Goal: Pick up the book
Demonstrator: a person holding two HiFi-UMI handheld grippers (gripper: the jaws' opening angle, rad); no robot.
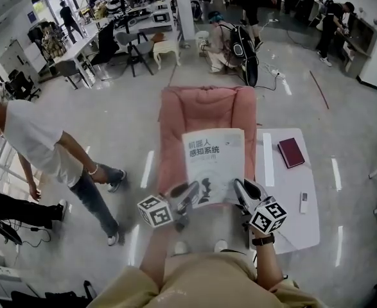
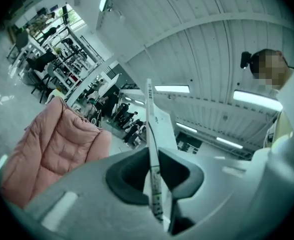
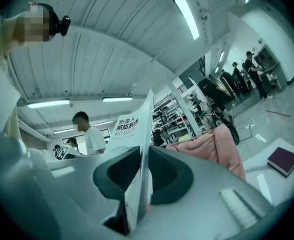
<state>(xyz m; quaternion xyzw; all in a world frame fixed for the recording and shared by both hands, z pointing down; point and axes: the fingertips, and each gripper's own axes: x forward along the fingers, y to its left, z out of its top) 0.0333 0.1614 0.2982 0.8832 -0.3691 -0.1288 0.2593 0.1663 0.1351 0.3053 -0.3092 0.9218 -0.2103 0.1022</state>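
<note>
I hold a white book with dark printed characters on its cover in front of me, over the pink padded chair. My left gripper is shut on the book's lower left edge, and my right gripper is shut on its lower right edge. In the left gripper view the book stands edge-on, pinched between the dark pads. The right gripper view shows the book clamped the same way between its pads. A dark red book lies on the white table to the right.
A small white remote lies on the table near its right edge. A person in a white shirt walks at the left. Desks, chairs and several people fill the far end of the room. My knees show at the bottom of the head view.
</note>
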